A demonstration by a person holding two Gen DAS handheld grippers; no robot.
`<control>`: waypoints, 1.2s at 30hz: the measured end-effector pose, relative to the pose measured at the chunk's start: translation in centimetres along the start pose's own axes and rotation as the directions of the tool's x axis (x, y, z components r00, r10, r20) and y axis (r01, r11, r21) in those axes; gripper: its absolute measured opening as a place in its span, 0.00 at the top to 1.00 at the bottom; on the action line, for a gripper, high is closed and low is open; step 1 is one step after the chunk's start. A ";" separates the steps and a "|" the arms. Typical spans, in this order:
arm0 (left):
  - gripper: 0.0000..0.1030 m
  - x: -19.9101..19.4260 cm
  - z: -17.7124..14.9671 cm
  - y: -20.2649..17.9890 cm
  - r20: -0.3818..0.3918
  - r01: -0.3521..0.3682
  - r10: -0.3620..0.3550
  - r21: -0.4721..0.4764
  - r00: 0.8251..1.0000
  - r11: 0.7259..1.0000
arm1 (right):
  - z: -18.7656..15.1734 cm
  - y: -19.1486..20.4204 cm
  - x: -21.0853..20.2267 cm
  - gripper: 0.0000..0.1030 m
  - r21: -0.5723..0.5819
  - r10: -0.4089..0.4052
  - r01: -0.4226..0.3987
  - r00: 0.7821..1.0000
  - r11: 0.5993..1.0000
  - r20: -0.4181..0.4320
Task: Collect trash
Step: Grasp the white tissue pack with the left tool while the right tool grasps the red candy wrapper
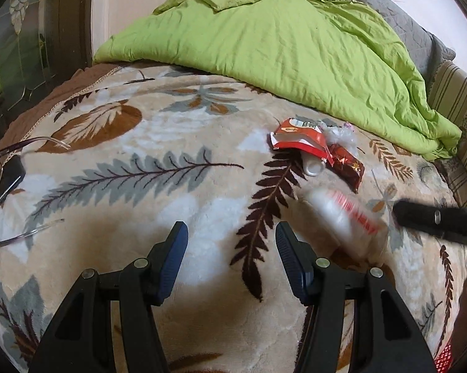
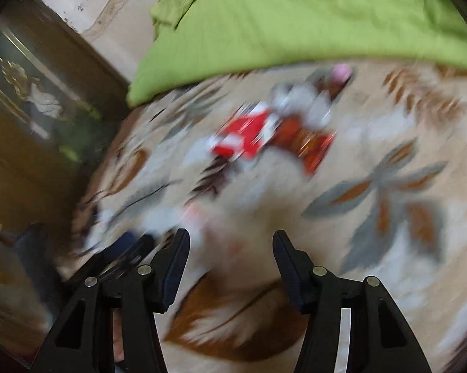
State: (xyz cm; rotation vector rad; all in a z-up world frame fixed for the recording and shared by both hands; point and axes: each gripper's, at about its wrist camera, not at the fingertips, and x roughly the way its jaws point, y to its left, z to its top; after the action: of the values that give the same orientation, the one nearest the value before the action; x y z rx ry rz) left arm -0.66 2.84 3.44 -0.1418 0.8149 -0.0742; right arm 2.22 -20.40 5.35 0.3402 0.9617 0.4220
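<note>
Two black jaws of the left gripper (image 1: 231, 236) sit nearest, wide apart, with nothing between them. Under them is the soft leaf blanket (image 1: 158, 186) on the bed. Over on the right, the right gripper (image 2: 230, 245) also has its jaws apart and holds nothing; its picture is very blurry. Between the grippers and the trash pile, a white thing with red stripes (image 1: 345, 217) shows as a blur, so I cannot tell what it is. Farther away lies the pile: a torn red packet (image 1: 298, 138), a dark red wrapper (image 1: 347, 166) and some clear crinkly plastic (image 1: 342, 133), all touching. Behind them is a green quilt (image 1: 280, 46). Glasses (image 1: 3, 161) rest far left. Most trash looks uncollected, so I think the job is only starting.
</note>
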 end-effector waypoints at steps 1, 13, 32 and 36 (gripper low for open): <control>0.44 0.0 0.0 0.1 -0.001 0.001 -0.001 -0.004 1.000 1.000 | 0.4 -0.2 0.2 0.41 -0.011 -0.037 0.037 0.999 0.999 0.005; 0.44 -0.5 0.4 2.7 0.015 0.039 -0.037 -0.146 0.999 0.988 | -3.1 -0.5 4.1 0.46 0.206 0.155 -0.137 0.985 0.969 -0.072; 0.31 -0.6 -1.7 -2.0 -0.115 0.274 -0.271 0.011 0.956 0.962 | 5.2 -2.9 4.8 0.38 -0.128 -0.253 0.263 0.963 0.956 0.095; 0.28 -0.3 -1.9 -3.9 -0.126 0.303 -0.293 0.073 0.948 0.950 | 6.4 -2.8 6.9 0.38 -0.218 -0.283 0.291 0.957 0.931 0.069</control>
State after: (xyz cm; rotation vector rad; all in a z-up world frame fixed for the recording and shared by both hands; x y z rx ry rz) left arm -2.34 -1.16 2.98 -0.1749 0.8975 -0.4084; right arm 11.67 -20.05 2.52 -0.0027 0.9005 0.2522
